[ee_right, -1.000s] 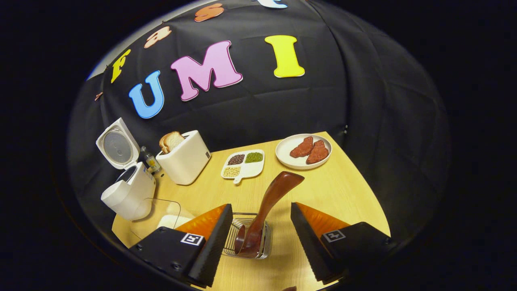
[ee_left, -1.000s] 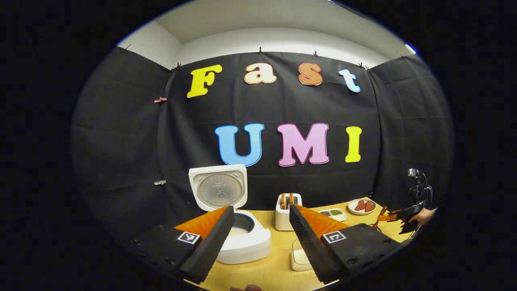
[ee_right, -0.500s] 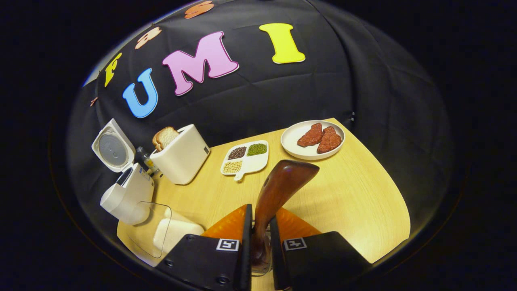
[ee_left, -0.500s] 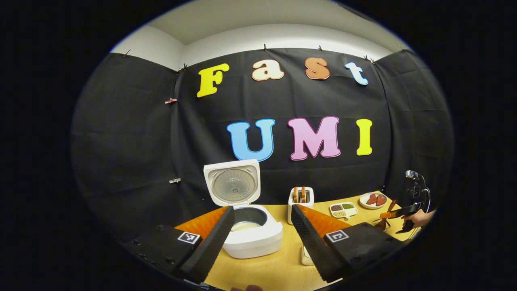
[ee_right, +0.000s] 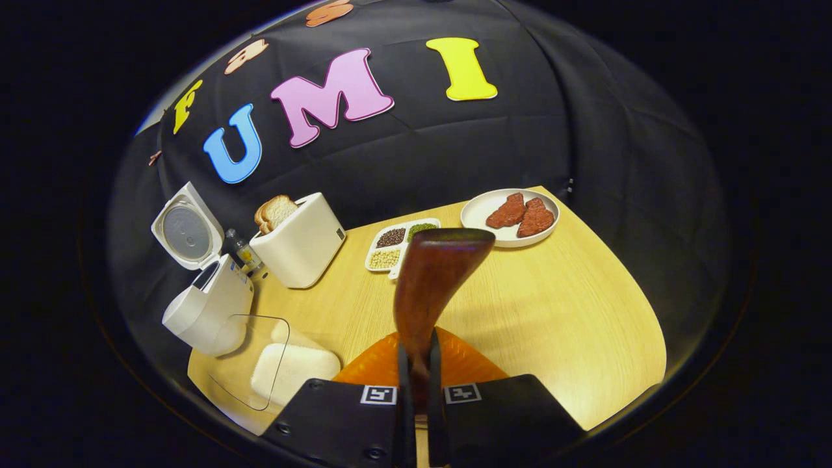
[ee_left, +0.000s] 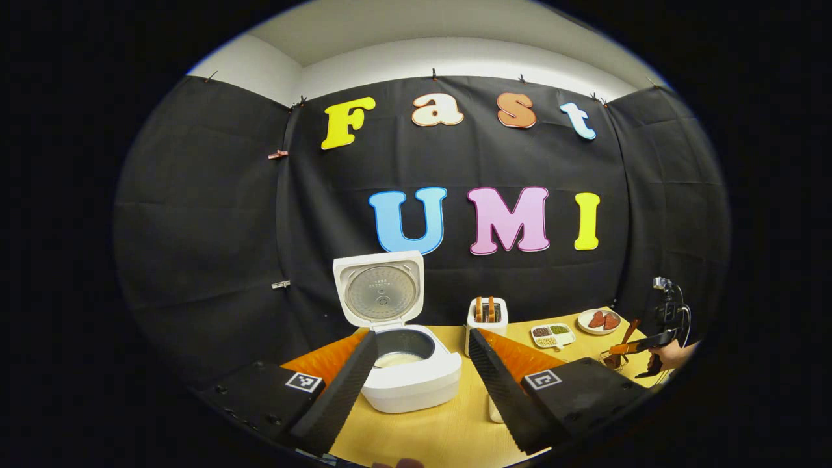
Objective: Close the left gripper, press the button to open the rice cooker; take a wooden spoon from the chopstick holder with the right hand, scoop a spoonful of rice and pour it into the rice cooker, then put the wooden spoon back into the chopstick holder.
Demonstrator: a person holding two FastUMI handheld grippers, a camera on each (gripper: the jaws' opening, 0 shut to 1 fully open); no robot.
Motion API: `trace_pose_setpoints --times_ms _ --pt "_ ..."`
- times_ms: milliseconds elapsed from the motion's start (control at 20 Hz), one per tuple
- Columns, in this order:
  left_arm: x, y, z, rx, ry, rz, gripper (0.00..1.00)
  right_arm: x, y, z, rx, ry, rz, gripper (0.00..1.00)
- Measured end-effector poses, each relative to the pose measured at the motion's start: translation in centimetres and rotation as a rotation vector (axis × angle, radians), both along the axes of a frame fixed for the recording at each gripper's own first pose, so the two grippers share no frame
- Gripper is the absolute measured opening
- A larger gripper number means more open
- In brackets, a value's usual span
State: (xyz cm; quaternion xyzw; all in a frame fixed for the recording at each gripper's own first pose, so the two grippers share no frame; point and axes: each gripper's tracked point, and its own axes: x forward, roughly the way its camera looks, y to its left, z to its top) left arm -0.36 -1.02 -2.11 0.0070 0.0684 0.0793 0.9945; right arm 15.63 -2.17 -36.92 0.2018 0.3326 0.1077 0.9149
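Observation:
The white rice cooker point(ee_left: 409, 377) stands open with its lid point(ee_left: 380, 289) upright and pale contents in the pot. My left gripper point(ee_left: 422, 338) hovers open in front of it, holding nothing. In the right gripper view the cooker point(ee_right: 208, 305) sits at the far left. My right gripper point(ee_right: 416, 370) is shut on the handle of the dark wooden spoon point(ee_right: 432, 279), whose broad end points up and away. The chopstick holder is hidden under the fingers. A clear container of white rice point(ee_right: 286, 370) lies left of the right gripper. The right gripper point(ee_left: 640, 348) also appears far right, held by a hand point(ee_left: 673, 354).
A white toaster point(ee_right: 302, 240) with bread stands behind the rice container, with a small bottle point(ee_right: 242, 253) beside the cooker. A divided dish of beans point(ee_right: 396, 247) and a plate of red meat point(ee_right: 510, 214) sit at the back. The wooden table point(ee_right: 572, 325) ends close on the right.
The right gripper's fingers went from wide open around the spoon handle to shut on it. The left gripper drew back a little from the cooker and stayed open.

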Motion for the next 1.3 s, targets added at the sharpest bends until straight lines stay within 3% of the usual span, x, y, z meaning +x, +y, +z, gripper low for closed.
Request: trace_pose_setpoints --times_ms 300,450,600,900,1200,1300 --pt "-0.6 1.6 -0.3 -0.005 -0.01 -0.039 0.97 1.0 -0.4 8.3 0.015 -0.133 -0.053 0.12" --pt "-0.7 2.4 -0.6 -0.008 -0.016 -0.066 0.97 0.6 2.7 13.3 0.029 -0.213 -0.014 0.12" --pt "-0.8 3.5 -0.9 -0.038 -0.018 -0.079 0.97 -0.6 8.4 16.5 0.051 -0.278 0.077 0.12" --pt "-0.9 5.8 -1.5 -0.074 -0.026 -0.096 0.97 -2.6 17.9 12.1 -0.149 -0.249 0.218 0.12" --pt "-0.6 7.8 -1.9 -0.069 -0.024 -0.091 0.97 -2.8 20.6 4.6 -0.4 -0.186 0.26 0.12" --pt "-0.2 8.0 -2.4 -0.069 -0.017 -0.092 0.97 -3.4 20.5 2.7 -0.434 -0.153 0.249 0.12"
